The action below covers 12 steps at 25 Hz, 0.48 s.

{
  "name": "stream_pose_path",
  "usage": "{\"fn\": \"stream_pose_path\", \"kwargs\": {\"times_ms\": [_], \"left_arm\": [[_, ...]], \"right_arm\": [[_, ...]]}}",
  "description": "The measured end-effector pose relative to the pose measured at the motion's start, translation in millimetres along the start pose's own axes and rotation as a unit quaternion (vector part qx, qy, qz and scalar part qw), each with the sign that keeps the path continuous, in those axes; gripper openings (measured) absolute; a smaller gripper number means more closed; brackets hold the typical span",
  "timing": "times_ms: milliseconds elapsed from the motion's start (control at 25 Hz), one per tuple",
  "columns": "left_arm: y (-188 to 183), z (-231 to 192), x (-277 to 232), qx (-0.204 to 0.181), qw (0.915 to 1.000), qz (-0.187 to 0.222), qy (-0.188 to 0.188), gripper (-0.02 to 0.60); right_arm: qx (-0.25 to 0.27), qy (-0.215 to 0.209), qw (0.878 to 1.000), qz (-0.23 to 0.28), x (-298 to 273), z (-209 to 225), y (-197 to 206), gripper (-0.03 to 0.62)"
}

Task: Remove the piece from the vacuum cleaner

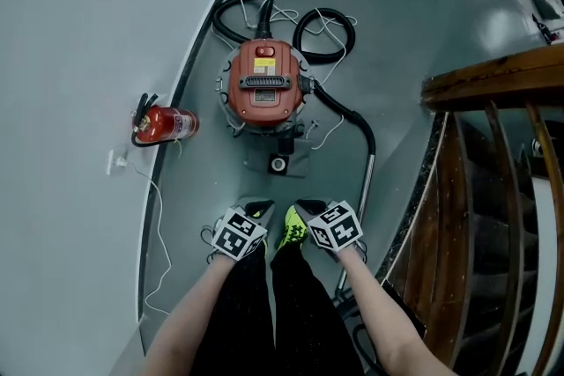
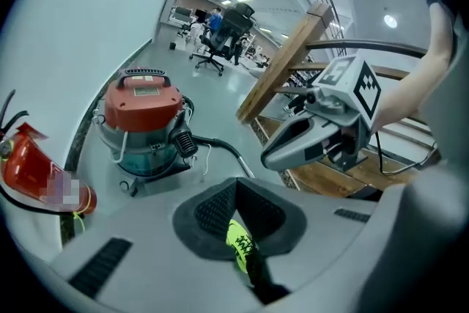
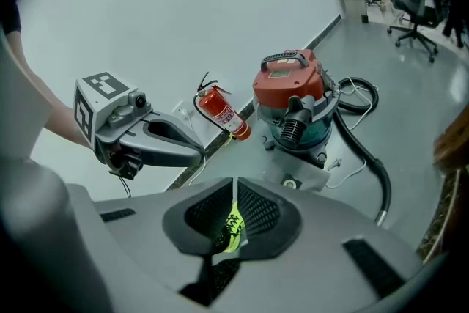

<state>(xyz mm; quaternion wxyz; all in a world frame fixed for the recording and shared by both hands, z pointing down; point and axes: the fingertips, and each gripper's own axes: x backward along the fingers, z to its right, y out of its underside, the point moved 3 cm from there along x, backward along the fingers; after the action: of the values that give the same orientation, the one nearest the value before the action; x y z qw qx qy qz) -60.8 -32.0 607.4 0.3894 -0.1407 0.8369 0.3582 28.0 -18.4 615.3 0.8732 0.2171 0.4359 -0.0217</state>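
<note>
Step in hand: the approach, with nothing taken hold of yet.

The red-lidded, teal-bodied canister vacuum cleaner stands on the grey floor against the curved white wall, well ahead of both grippers. Its ribbed black hose leaves the front port, loops behind the body and also runs down the right side into a metal wand.

The left gripper and right gripper hang side by side above the person's yellow-green shoe.
- Left: jaws pressed together, empty. Only the shoe shows through the notch, far behind it.
- Right: jaws likewise closed with nothing between the pads.

Which piece is meant cannot be told from here. My guess is the hose coupling at the front port, or the lid with its side clips.

Next move, as I judge it:
- Carry both grippers forward and down to the canister and open the jaws.
- Steady the body with one gripper while the other pulls the piece free. The unit may roll or tip if it is not braced.

Writing:
- A small yellow label sits on the lid, too small to read.
- The red fire extinguisher by the wall carries a pale label, illegible.
- No brand name can be made out.
</note>
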Motion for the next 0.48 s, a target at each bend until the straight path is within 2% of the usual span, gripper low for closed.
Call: {"fn": "stream_pose_path", "kwargs": {"times_ms": [480], "left_arm": [[-32.8,33.2,53.7,0.018,0.9997,0.013,0.013,0.011]], "right_arm": [[0.004,-0.023,1.000,0.015,57.0,-38.9,-35.5,0.018]]}}
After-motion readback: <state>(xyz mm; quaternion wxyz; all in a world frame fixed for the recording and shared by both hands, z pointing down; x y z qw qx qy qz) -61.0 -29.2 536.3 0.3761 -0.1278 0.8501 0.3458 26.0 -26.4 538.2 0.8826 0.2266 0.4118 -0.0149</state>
